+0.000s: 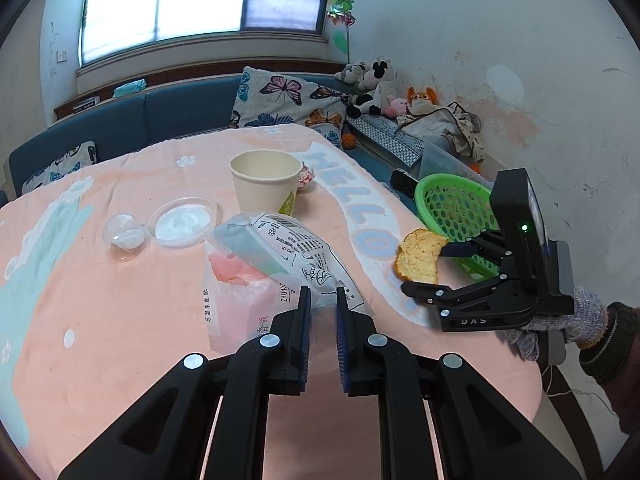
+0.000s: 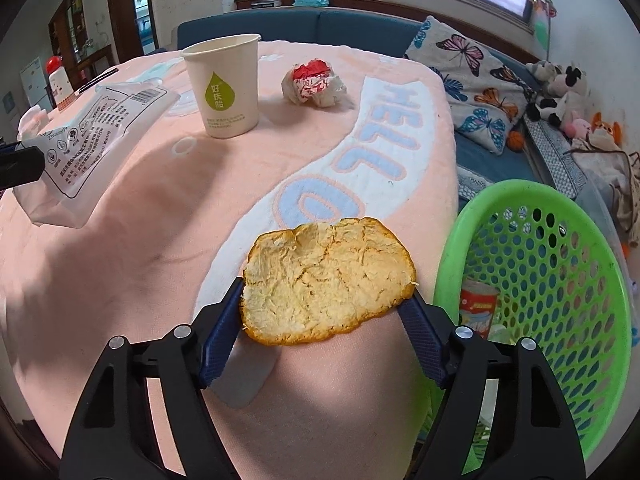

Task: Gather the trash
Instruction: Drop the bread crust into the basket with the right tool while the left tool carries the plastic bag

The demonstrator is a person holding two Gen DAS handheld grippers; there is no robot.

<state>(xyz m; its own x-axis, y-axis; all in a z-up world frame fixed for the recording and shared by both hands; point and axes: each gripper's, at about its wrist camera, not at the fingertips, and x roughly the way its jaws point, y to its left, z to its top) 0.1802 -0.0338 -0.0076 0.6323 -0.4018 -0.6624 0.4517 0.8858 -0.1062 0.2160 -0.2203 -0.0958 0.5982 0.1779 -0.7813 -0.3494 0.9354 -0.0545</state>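
Your green basket (image 2: 532,280) sits off the table's right edge, just right of your right gripper (image 2: 324,304), the nearer one. That gripper clamps the orange peel (image 2: 328,280) across its long axis, above the pink tablecloth (image 2: 140,220). Your left gripper (image 1: 323,300) is clenched on the plastic wrapper (image 1: 296,256).

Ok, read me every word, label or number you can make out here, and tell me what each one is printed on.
"HELLO": pale blue letters on the pink tablecloth.
"好庆怡": green drop logo on the paper cup; the small line beneath is too small to read.
"UAS": body of the right gripper.
"可湿水面巾": plastic wipes bag; its fine print and barcode are too small.
Crumpled wrapper and can: print unreadable.
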